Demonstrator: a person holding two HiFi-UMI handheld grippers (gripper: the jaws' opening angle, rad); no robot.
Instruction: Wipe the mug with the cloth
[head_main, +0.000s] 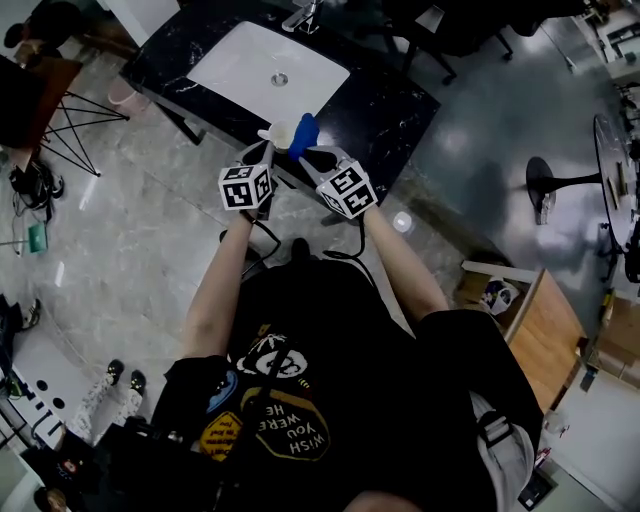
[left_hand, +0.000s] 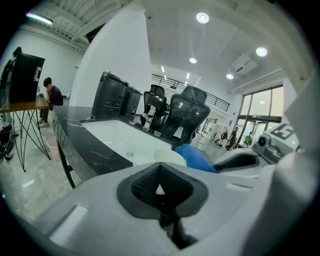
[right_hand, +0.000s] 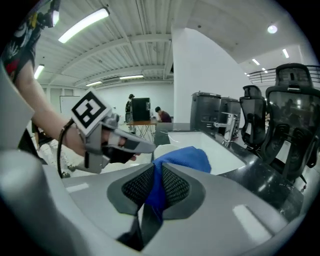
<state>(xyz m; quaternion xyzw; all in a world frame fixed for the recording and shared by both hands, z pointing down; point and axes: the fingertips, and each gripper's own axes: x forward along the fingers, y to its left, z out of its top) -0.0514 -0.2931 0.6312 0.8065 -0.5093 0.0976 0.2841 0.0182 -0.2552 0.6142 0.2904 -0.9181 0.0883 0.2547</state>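
Blue cloth (right_hand: 182, 157) partly hiding mug (left_hand: 167, 156) (white), sink (head_main: 240, 60) beyond, chairs (left_hand: 187, 112) behind

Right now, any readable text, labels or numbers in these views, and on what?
"WISH YOU WERE HE": yellow patch on the person's black shirt, upside down in the head view; any further letters unreadable.
Blue shirt patch: too small to read.
Marker cubes: square patterns, no letters.
Mug, cloth: no print visible.
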